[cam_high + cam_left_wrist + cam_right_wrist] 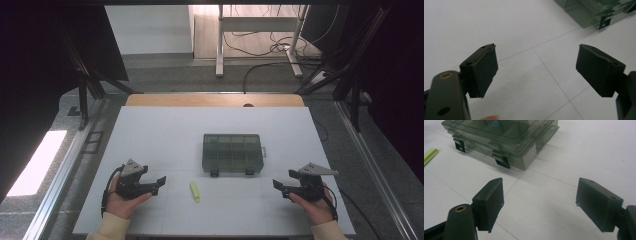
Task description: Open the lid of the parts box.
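A shut, smoky-green compartment box [232, 153] with two black latches on its near side lies in the middle of the white table [165, 130]. A small yellow-green stick [194, 191] lies in front of it. My left gripper [161, 182] rests low at the front left, open, nothing between its jaws. My right gripper [278, 187] rests at the front right, open and empty too. In the left gripper view the gripper [536, 67] faces bare table, the box's corner [586, 12] at the top right. In the right gripper view the gripper [540, 202] points at the box [506, 135], and the stick [430, 155] lies at the left edge.
A wooden strip [215, 100] borders the table's far edge. Beyond it stand a white frame's legs [220, 45] and loose cables on the floor. Dark stands flank both sides.
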`<state>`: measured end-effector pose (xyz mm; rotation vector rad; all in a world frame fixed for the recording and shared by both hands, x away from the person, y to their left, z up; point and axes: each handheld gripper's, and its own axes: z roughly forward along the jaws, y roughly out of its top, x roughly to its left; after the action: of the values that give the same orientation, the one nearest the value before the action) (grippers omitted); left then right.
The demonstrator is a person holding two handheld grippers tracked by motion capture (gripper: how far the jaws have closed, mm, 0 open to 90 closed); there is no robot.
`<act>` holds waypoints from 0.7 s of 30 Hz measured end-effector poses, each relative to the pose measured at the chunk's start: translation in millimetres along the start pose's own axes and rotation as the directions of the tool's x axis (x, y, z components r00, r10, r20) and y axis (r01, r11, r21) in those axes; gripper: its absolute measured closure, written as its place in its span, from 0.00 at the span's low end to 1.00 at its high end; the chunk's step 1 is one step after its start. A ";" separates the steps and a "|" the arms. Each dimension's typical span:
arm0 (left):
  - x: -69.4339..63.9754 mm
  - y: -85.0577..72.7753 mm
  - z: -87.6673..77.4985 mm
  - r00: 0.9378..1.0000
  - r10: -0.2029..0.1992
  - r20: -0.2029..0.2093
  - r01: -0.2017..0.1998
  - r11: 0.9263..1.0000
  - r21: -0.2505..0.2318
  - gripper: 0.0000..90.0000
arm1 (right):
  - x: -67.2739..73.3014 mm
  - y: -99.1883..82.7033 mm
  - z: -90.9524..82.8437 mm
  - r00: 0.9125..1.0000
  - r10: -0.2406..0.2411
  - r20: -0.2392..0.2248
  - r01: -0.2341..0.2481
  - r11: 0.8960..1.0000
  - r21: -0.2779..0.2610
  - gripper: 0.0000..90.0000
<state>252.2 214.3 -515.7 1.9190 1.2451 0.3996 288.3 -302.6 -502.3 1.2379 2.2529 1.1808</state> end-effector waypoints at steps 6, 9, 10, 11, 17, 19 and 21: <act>-0.3 0.5 1.4 1.000 0.006 -0.001 -0.006 1.000 -0.001 0.20 | -1.7 0.3 0.3 1.000 0.009 -0.005 -0.009 1.000 -0.002 0.25; -1.7 1.0 3.1 1.000 0.017 0.001 -0.017 1.000 -0.001 0.20 | -0.2 0.9 -1.2 1.000 0.011 -0.005 -0.011 1.000 -0.009 0.25; -2.3 0.7 3.0 1.000 0.022 0.002 -0.022 1.000 0.002 0.21 | 0.0 2.0 -0.5 1.000 0.006 -0.005 -0.006 1.000 -0.013 0.25; -3.2 0.1 2.4 1.000 0.025 0.000 -0.025 1.000 0.000 0.21 | 0.0 2.0 -0.5 1.000 0.006 -0.005 -0.006 1.000 -0.013 0.25; -8.6 0.7 -0.5 0.998 0.053 0.017 -0.053 0.998 -0.019 0.21 | 4.9 5.1 2.5 1.000 -0.022 -0.016 0.022 1.000 -0.010 0.25; -10.6 1.0 0.8 0.998 0.065 0.021 -0.065 0.998 -0.012 0.21 | 7.0 6.3 3.8 0.999 -0.027 -0.020 0.027 1.000 -0.008 0.25; -12.3 1.9 1.3 0.997 0.071 0.030 -0.070 0.997 -0.012 0.23 | 8.2 7.2 6.2 0.999 -0.034 -0.026 0.034 0.999 -0.003 0.25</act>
<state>248.4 202.7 -513.2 1.9567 1.1556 0.4114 291.3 -290.8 -499.5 1.1857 2.2805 1.1937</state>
